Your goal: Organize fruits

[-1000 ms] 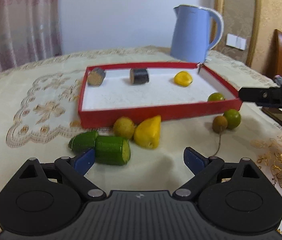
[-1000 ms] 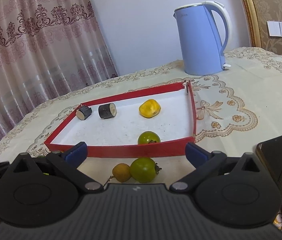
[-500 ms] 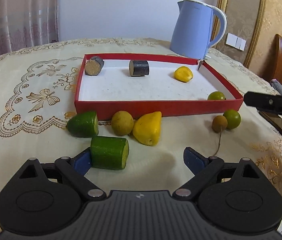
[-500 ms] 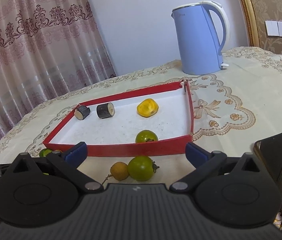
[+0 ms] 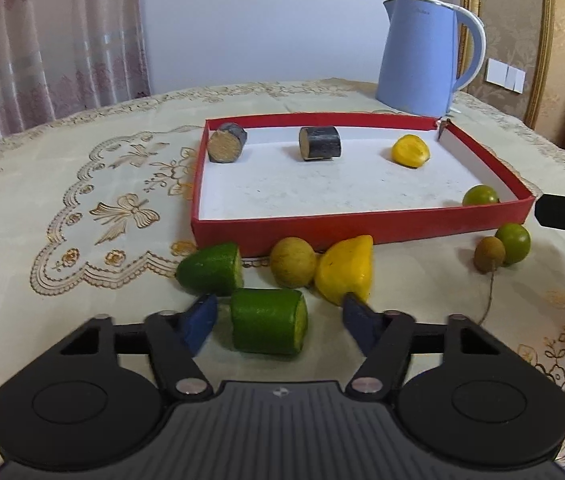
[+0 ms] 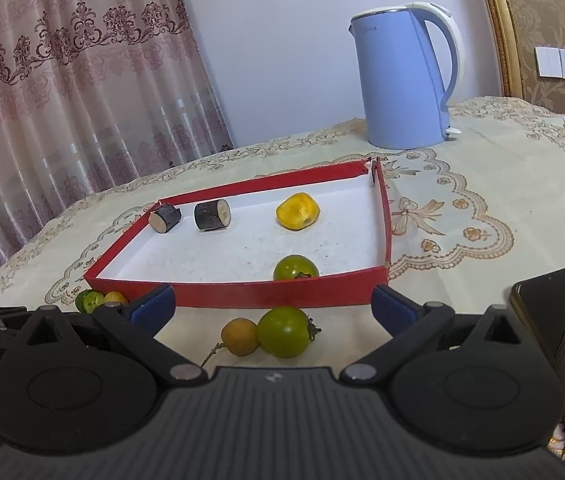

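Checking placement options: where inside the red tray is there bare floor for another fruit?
The red tray is bare across its middle and near-left, between the two dark log pieces, yellow fruit and green fruit. Crowded: the tablecloth before its front wall.

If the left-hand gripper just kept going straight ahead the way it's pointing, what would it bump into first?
Most likely the green cut cylinder piece, which already lies between the open left gripper fingers. Behind it sit the round yellowish fruit and the red tray wall, though depth is hard to judge.

Table w/ cream embroidered cloth (image 5: 82,184), red tray (image 5: 362,226), blue kettle (image 5: 422,56), loose fruit pcs (image 5: 268,320), phone (image 6: 554,316)
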`<state>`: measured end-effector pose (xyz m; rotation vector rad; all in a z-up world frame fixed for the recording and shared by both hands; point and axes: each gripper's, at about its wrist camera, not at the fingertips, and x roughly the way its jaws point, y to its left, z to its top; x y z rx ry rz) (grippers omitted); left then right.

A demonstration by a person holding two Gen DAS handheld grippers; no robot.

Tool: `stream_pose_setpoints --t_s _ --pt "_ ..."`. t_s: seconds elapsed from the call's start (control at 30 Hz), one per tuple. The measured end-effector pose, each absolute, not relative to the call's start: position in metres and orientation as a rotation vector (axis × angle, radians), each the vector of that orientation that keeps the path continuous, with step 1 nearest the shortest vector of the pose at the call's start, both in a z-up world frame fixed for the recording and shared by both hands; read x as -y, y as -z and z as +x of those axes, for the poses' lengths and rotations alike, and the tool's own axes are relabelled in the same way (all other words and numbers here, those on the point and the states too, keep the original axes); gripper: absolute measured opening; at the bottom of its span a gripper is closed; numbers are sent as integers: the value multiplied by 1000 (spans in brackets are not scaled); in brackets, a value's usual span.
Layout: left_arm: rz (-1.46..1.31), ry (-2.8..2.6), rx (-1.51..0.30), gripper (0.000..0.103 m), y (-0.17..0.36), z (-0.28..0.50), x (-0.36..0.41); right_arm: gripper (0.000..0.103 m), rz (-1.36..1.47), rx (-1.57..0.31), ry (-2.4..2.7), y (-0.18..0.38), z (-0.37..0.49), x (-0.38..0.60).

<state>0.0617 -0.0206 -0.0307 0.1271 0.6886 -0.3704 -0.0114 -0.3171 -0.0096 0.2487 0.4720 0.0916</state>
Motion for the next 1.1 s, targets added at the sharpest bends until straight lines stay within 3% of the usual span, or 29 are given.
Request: stream_pose_setpoints --t_s 0.03,0.1,0.8,1.1 --pt "121 375 -693 46 30 62 20 103 246 -470 -91 9 -12 317" --pt "153 344 -688 35 31 61 23 103 241 -467 -86 8 -12 317" --pt "137 102 -553 34 11 24 9 103 74 -502 -129 15 -22 296" --pt "114 16 -576 34 17 28 -4 101 -14 -470 -37 20 -22 287"
